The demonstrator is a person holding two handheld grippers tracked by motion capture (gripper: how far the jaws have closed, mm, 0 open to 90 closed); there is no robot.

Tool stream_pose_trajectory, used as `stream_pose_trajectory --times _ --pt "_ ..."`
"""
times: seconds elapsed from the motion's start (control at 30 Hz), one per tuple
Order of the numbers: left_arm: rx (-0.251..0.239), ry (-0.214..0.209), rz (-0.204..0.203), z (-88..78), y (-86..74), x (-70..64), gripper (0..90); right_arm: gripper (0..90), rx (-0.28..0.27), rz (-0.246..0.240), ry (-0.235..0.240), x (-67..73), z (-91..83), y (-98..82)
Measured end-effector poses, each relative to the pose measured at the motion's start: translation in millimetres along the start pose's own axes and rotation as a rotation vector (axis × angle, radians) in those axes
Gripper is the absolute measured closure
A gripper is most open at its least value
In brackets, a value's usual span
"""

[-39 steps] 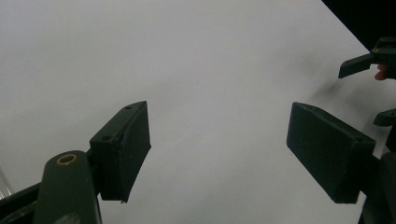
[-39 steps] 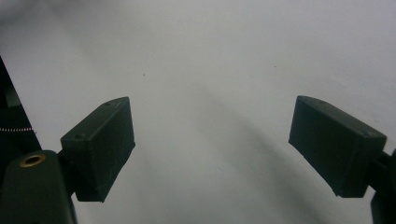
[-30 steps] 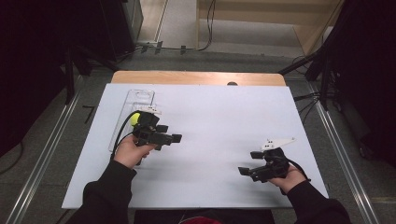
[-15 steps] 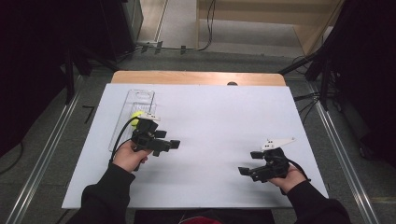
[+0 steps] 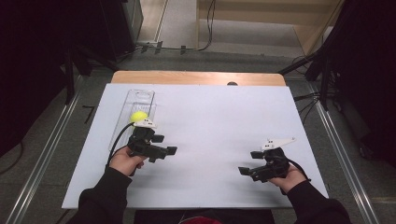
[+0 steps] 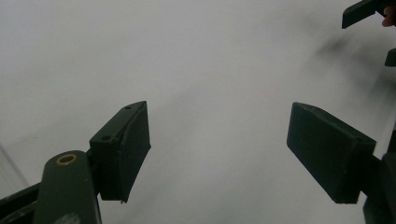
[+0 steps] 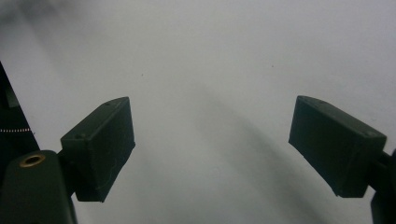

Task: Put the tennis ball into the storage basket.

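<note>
High view: yellow ball (image 5: 138, 116) in clear tray (image 5: 140, 96), just behind left gripper (image 5: 164, 150); both grippers' jaws spread, empty.

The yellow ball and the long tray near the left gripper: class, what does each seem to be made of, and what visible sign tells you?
Yellow ball: probably soft foam or felt; its bright surface looks matte, with no glint. Tray: likely clear, glossy plastic; the white table shows through it and its rim catches light.

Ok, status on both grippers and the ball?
Left gripper open, empty. Right gripper open, empty. Yellow ball in clear tray, behind left hand. Nothing in the way.
</note>
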State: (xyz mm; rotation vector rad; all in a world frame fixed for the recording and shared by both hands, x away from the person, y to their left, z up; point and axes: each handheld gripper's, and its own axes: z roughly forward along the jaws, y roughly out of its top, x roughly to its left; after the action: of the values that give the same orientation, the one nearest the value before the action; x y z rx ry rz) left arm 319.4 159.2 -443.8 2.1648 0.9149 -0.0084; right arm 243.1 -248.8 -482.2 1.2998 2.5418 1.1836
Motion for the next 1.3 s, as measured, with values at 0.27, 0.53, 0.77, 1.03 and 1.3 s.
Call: stream_pose_trajectory --times 0.27,0.53,0.77,1.03,1.3 --pt "0.009 0.006 -0.001 -3.4 -6.8 -1.5 22.4 12.3 0.000 0.004 -0.003 -0.4 -0.3 0.0" --pt "0.010 0.001 0.023 -6.0 -14.4 -5.9 22.3 12.3 -0.001 0.008 -0.005 -0.7 -0.5 0.1" --pt "0.016 -0.012 0.037 -6.0 -20.2 -8.8 22.3 12.2 0.001 0.005 -0.004 -1.3 -0.8 -0.1" --pt "0.008 -0.026 0.053 -7.6 -29.2 -11.9 22.3 12.3 0.001 0.008 -0.006 -1.7 -0.8 -0.2" --pt "0.009 -0.033 0.067 -10.7 -37.7 -11.9 22.3 12.3 -0.002 0.009 -0.009 -2.6 -0.9 -0.3"
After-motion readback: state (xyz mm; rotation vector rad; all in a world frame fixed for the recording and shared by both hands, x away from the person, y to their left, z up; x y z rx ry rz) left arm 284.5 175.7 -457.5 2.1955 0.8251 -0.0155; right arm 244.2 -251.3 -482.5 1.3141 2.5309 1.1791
